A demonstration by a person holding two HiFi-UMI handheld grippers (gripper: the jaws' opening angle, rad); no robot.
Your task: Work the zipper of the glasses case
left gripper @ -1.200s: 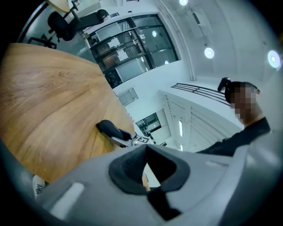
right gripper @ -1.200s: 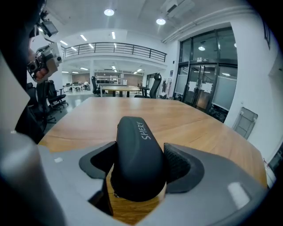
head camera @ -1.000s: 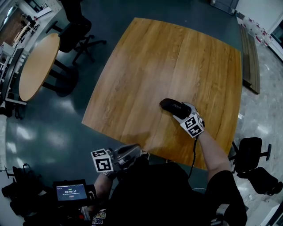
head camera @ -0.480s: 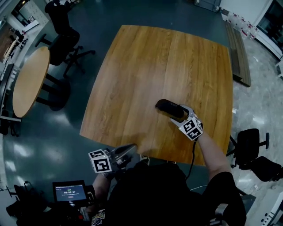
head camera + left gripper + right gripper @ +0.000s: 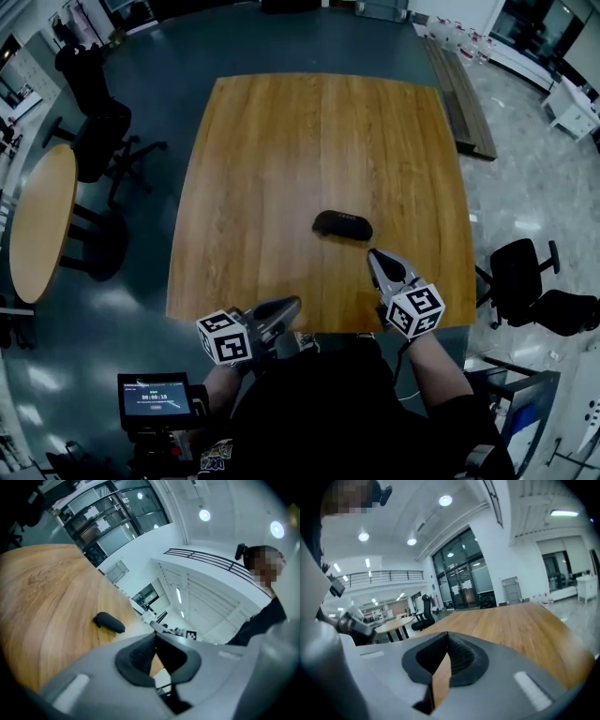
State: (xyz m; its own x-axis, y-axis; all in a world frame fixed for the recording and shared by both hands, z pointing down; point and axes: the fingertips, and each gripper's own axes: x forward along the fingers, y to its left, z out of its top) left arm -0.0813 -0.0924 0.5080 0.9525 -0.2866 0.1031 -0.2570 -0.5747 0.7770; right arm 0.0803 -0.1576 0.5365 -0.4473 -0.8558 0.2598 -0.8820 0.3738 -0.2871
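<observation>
Glasses case (image 5: 342, 225): free on the counter (image 5: 272, 159), right of its middle; long axis crosswise
Right gripper (image 5: 377, 258): over the counter's near edge, nearer; case ahead-left; jaws have just closed, empty
Left gripper (image 5: 292, 306): counter's near edge, farther; jaws together, empty

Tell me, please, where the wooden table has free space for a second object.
The table is bare beyond the glasses case and to its left. Only the near edge is crowded: the right gripper, whose jaws have just been closing on nothing, hangs near-right of the case, and the left gripper is at the edge.
</observation>
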